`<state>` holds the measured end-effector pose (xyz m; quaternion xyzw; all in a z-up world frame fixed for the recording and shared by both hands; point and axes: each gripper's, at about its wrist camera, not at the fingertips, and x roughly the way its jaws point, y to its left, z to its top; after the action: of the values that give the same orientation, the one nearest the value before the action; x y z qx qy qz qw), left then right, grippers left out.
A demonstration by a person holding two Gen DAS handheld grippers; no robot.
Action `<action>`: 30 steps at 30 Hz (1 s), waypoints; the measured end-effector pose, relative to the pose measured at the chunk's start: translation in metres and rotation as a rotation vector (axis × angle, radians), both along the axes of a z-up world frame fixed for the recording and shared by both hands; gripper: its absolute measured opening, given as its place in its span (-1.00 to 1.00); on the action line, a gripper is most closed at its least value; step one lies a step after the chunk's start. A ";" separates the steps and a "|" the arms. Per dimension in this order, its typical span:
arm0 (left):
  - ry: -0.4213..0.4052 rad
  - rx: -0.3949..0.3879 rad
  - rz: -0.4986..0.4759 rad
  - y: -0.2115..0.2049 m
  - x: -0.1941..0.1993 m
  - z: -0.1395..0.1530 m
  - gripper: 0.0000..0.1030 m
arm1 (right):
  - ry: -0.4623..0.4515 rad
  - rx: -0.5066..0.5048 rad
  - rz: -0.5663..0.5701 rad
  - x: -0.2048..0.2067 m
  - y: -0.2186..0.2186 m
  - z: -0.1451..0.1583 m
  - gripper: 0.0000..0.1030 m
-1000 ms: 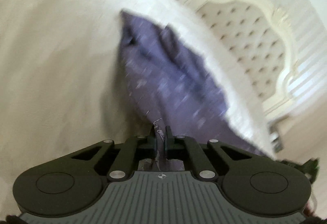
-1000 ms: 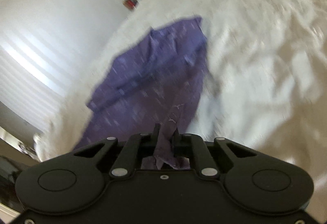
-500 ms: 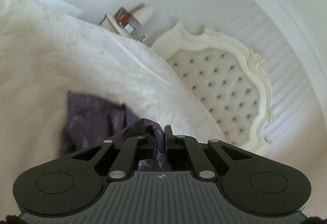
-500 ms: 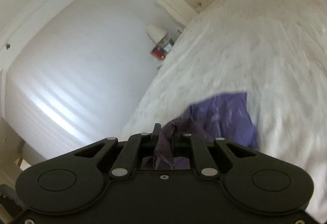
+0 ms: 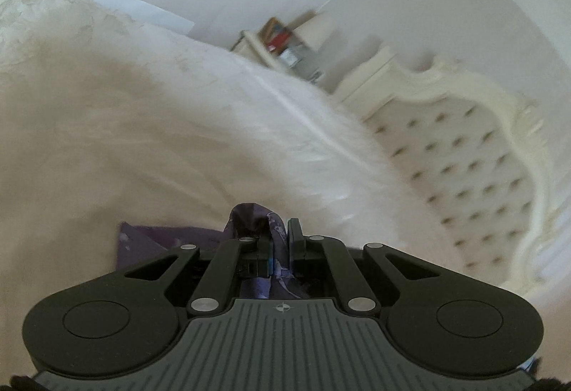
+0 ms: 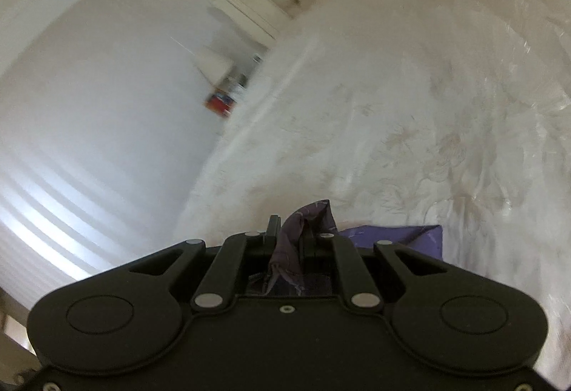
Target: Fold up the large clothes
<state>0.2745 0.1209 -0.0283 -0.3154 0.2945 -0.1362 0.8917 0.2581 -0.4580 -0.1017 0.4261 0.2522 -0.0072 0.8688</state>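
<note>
A purple patterned garment [image 5: 157,241] lies on a white bedspread [image 5: 125,141]; only a low strip of it shows beyond each gripper body. My left gripper [image 5: 280,234] is shut on a bunched fold of the purple cloth, which bulges up between its fingers. In the right wrist view my right gripper [image 6: 291,230] is shut on another fold of the same garment [image 6: 403,237], whose edge pokes up past the fingertips. Most of the garment is hidden under the gripper bodies.
A cream tufted headboard [image 5: 474,159] stands at the head of the bed [image 6: 428,87]. A bedside stand with a lamp and small items [image 5: 285,45] sits against the white wall [image 6: 89,87]. The bed's edge drops off on the left in the right wrist view.
Both grippers have travelled along the bed towards the headboard, carrying the purple cloth. The spread-out garment seen ahead earlier has shrunk to a narrow strip below the fingers.
</note>
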 end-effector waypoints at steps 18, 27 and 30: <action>-0.149 0.269 -0.052 -0.033 -0.022 0.027 1.00 | -0.097 -0.328 0.031 0.001 0.042 0.019 0.56; -0.131 0.661 -0.371 -0.147 -0.048 -0.029 1.00 | -0.026 -0.746 0.411 0.003 0.174 -0.007 0.50; -0.026 0.708 -0.320 -0.133 -0.036 -0.060 1.00 | 0.072 -0.820 0.401 0.008 0.174 -0.030 0.48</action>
<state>0.2381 -0.0123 -0.0882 0.0634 0.3576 -0.1677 0.9165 0.2663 -0.2843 -0.1319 -0.0108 0.3361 0.0468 0.9406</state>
